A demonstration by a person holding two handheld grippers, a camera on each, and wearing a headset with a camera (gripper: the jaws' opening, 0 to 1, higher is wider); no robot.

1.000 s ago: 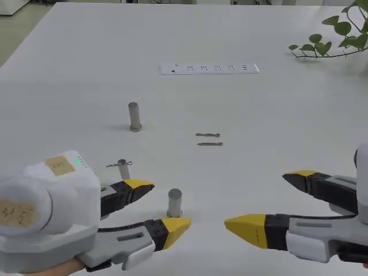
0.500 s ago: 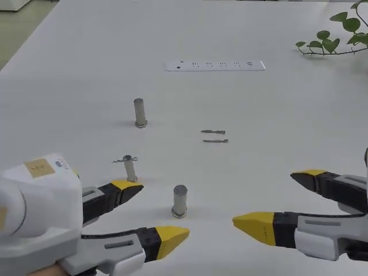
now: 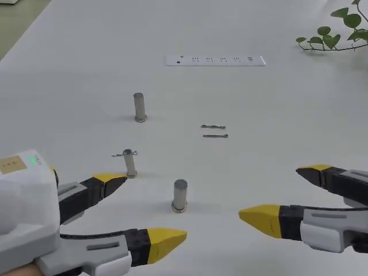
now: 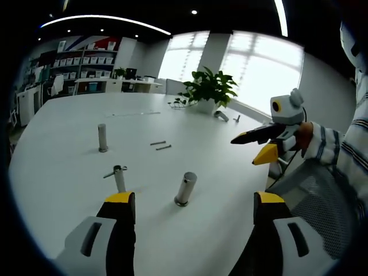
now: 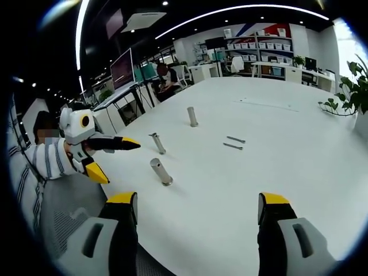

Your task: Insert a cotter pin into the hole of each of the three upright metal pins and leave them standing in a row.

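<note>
Three grey metal pins stand upright on the white table. The far pin (image 3: 139, 107) and the near pin (image 3: 180, 195) have nothing through them. The middle-left pin (image 3: 130, 163) carries a cotter pin (image 3: 124, 154) through its top. Two loose cotter pins (image 3: 213, 127) (image 3: 215, 136) lie side by side past the near pin. My left gripper (image 3: 140, 208) is open at the lower left, its upper jaw just short of the pinned post. My right gripper (image 3: 287, 192) is open at the lower right, holding nothing. The near pin (image 4: 185, 188) lies ahead between the left gripper's jaws, with my right gripper (image 4: 253, 146) off to its right.
A white power strip (image 3: 215, 60) lies flat at the far middle of the table. Green plant leaves (image 3: 333, 33) reach in at the far right. The person's striped sleeve (image 5: 49, 161) holds the left gripper (image 5: 112, 155) at the table's near edge.
The left gripper has drawn back toward the near left, away from the near pin and the pinned post. The head camera has shifted a little; the pins stand where they were.
</note>
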